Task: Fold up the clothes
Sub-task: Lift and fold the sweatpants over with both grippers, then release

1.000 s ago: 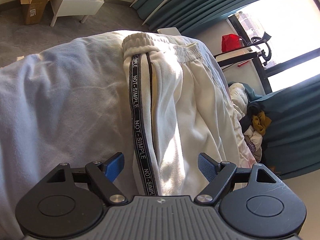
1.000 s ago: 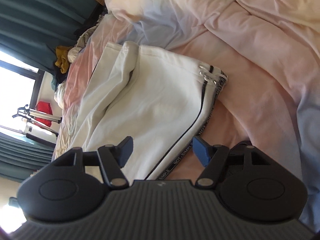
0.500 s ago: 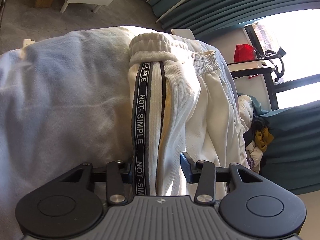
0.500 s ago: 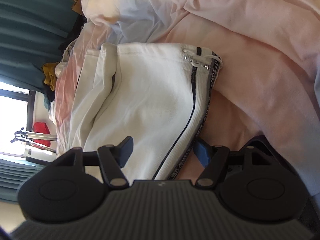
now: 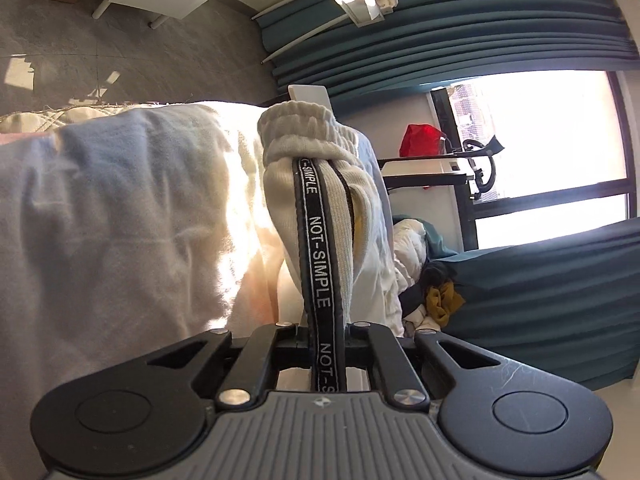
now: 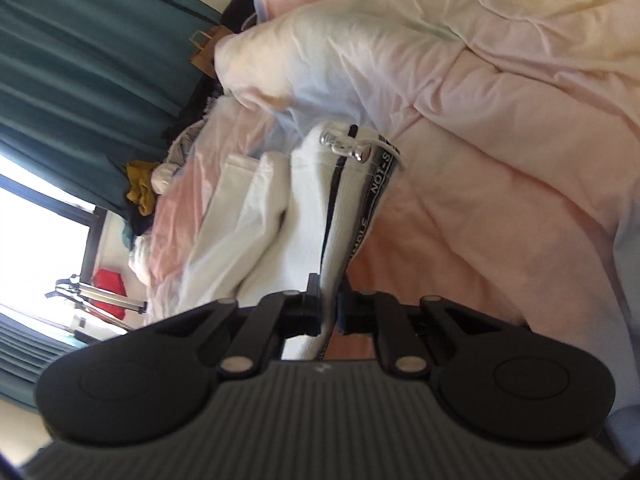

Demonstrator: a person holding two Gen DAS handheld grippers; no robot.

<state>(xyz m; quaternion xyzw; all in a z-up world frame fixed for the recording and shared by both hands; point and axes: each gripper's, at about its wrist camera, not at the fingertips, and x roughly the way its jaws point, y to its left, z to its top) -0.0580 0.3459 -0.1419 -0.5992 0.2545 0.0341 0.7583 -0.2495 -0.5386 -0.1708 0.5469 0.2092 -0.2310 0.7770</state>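
On the bed [image 6: 500, 200], we have the white trousers [image 5: 320, 216] pinched along their striped side seam: left hand-held gripper [image 5: 322, 330] and right hand-held gripper [image 6: 329, 312] both clamped on cloth. Grasp seems complete; next, we judge, an even lift and fold. Left view shows the waistband [image 5: 304, 128]; right view, the cuff toggle [image 6: 344, 146].

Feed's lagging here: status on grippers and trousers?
Left gripper shut on white trousers. Right gripper shut on same trousers. Nothing in the way.

trousers [image 5: 320, 208] on bed [image 5: 120, 208], between fingers [image 6: 310, 314]
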